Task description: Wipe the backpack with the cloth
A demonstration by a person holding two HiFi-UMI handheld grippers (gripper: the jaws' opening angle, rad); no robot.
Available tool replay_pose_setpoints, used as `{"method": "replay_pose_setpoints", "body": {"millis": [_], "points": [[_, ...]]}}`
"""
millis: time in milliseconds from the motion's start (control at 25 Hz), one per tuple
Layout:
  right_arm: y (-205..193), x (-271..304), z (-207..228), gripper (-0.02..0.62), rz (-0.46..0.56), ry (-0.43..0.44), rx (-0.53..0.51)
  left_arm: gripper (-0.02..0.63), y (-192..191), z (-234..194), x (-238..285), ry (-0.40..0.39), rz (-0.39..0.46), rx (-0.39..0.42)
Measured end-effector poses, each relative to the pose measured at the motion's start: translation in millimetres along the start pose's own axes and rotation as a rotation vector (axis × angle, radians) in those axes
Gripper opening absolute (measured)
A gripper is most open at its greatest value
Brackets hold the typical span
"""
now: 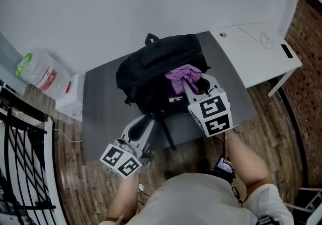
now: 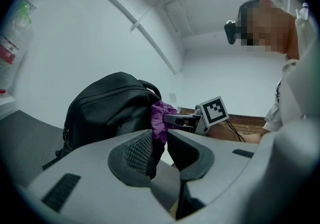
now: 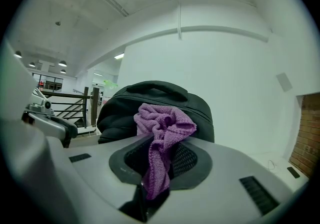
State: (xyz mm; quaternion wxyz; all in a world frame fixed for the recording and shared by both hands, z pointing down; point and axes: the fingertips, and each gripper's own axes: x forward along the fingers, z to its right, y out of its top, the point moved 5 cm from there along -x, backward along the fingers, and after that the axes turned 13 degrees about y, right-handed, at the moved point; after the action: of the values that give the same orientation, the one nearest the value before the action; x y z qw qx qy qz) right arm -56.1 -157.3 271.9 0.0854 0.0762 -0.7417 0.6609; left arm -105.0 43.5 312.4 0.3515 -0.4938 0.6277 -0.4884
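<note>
A black backpack stands on a grey mat. A purple cloth rests on the backpack's near right side, and my right gripper is shut on it. In the right gripper view the cloth bunches up between the jaws of the right gripper, with the backpack just behind. My left gripper is at the backpack's lower left front. In the left gripper view a black strap sits between the nearly closed jaws of the left gripper, with backpack and cloth beyond.
A white desk stands to the right of the mat. A clear plastic water jug and a white box are at the left. Black railing runs along the far left. Wooden floor surrounds the mat.
</note>
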Motion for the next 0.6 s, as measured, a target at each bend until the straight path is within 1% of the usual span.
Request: {"method": "replay_pose_setpoints", "body": {"millis": [600], "points": [[-11,-22,42,0.083,0.005,-0.048,0.066,0.075,-2,13,11,-0.005,-0.022,0.022]]}}
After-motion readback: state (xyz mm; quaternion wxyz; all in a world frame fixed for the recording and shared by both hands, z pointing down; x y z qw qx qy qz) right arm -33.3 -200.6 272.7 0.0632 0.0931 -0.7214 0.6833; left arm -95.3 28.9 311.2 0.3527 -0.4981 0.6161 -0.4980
